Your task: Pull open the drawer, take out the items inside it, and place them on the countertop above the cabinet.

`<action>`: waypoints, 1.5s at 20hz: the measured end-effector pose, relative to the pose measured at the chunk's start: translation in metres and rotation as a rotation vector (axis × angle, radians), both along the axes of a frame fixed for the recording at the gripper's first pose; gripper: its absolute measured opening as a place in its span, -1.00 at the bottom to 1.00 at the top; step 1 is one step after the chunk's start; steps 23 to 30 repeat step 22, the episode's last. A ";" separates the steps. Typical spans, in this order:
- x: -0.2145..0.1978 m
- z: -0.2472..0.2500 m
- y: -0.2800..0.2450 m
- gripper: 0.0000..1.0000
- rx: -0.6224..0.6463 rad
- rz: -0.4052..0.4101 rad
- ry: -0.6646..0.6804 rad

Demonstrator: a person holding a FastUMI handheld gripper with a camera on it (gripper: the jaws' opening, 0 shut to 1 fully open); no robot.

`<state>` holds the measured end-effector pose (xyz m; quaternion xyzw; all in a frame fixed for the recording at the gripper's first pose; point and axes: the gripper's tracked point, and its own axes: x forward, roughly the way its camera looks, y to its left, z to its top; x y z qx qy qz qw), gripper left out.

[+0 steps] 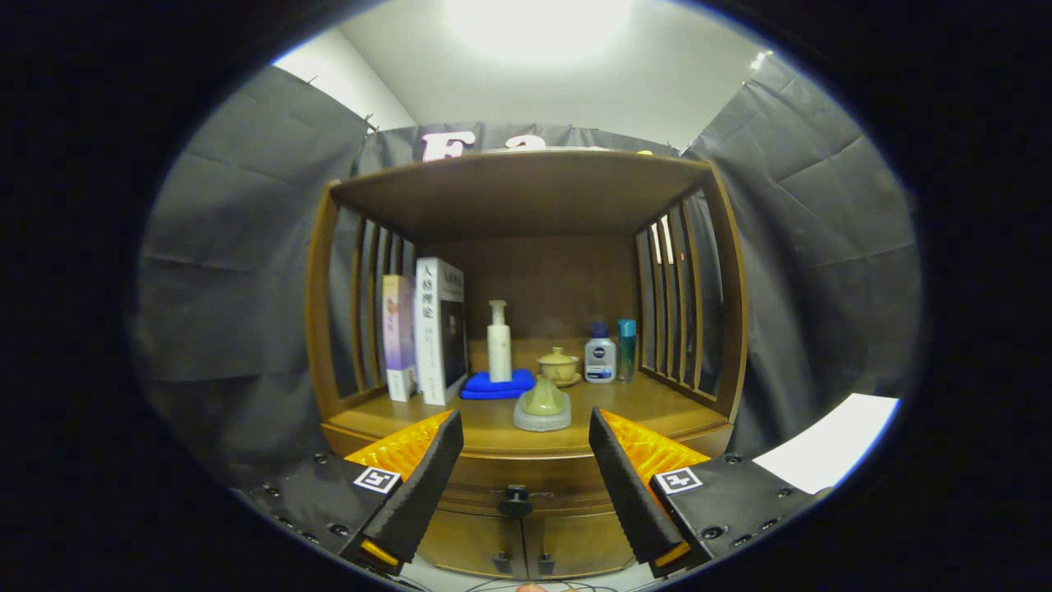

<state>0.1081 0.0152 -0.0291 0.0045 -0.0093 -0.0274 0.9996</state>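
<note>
1. A wooden cabinet [526,329] stands in the booth, with slatted sides and a roof board. Its bench [493,423] carries two upright books [427,329], a folded blue cloth [497,385] under a pump bottle [499,341], a lidded tea bowl [558,367], a lotion bottle [600,355], a slim teal bottle [627,349] and a green figure on a round stone base [542,407].

2. The drawer [526,485] sits shut below the bench edge, front flush with the frame; its contents are hidden. That fits either a drawer yet to be emptied or one closed again, and whether any bench item came from it cannot be told.

3. The gripper [526,477] hangs in front of the drawer, fingers spread wide, pinching nothing.

4. The small dark round knob [515,500] at the middle of the drawer front lies between the fingers and beyond them. It is likely the only hold: rigid, smooth and narrow, so it may slip. A wooden drawer probably slides stiffly and favours a straight, level pull.
</note>
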 end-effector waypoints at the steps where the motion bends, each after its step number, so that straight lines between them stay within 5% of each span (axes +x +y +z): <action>1: -0.015 0.005 0.001 0.93 0.009 0.009 0.005; 11: -0.117 0.046 -0.015 0.93 0.058 0.008 -0.020; 30: -0.149 0.064 -0.006 0.94 0.029 0.074 -0.049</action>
